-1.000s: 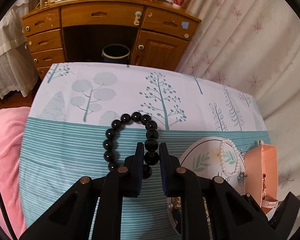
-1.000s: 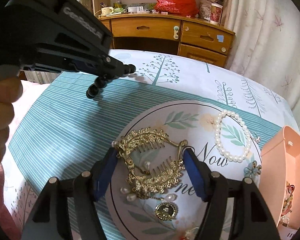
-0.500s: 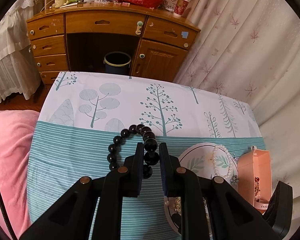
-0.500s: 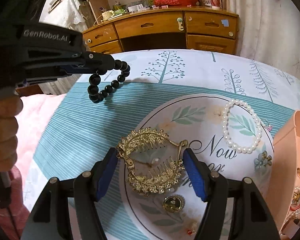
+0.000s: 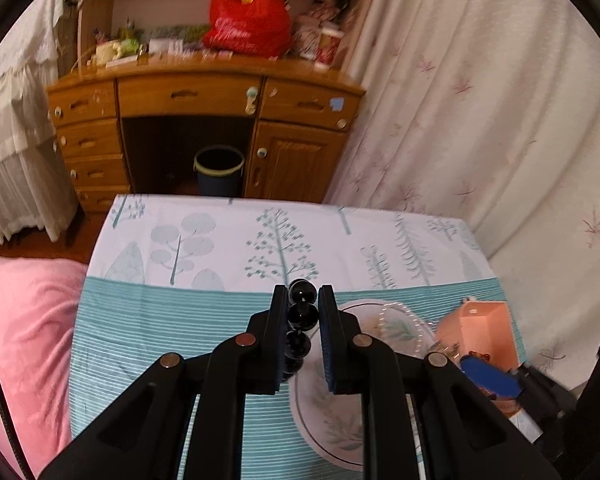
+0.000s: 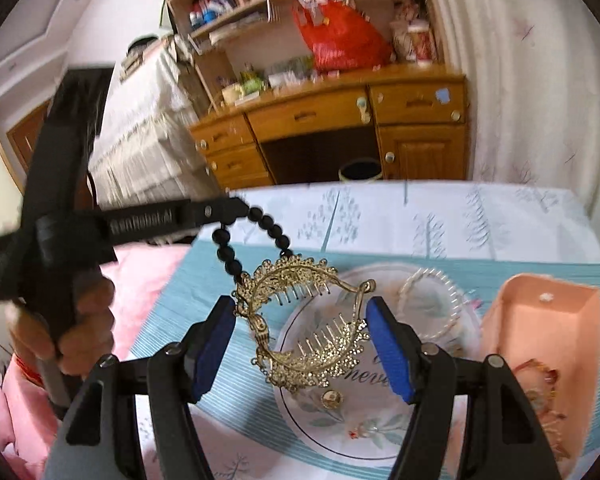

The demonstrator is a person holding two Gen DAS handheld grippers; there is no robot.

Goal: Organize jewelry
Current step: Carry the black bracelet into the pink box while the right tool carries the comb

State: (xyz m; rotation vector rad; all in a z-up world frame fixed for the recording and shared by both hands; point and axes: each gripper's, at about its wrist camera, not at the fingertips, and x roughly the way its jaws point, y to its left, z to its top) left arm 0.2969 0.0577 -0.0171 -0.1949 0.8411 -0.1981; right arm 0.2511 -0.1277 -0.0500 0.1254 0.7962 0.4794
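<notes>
Both my grippers have risen off the plate [image 6: 332,446] — jewelry lifted.
Left gripper [image 5: 303,300] pinches black bead bracelet [image 5: 299,314]; right gripper [image 6: 303,344] clamps gold hair comb [image 6: 300,320] — "GenRobot.AI" blurred.

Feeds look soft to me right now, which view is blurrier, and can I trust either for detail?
Right wrist: heavy motion smear over desk and pearl bracelet; gold hair comb stays sharp. Left wrist: milder blur, plate washed out, black bead bracelet crisp. Fisheye bends both edges.

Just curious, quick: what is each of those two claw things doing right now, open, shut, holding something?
Left gripper: shut on the black bead bracelet.
Right gripper: holding the gold hair comb between its pads.
</notes>
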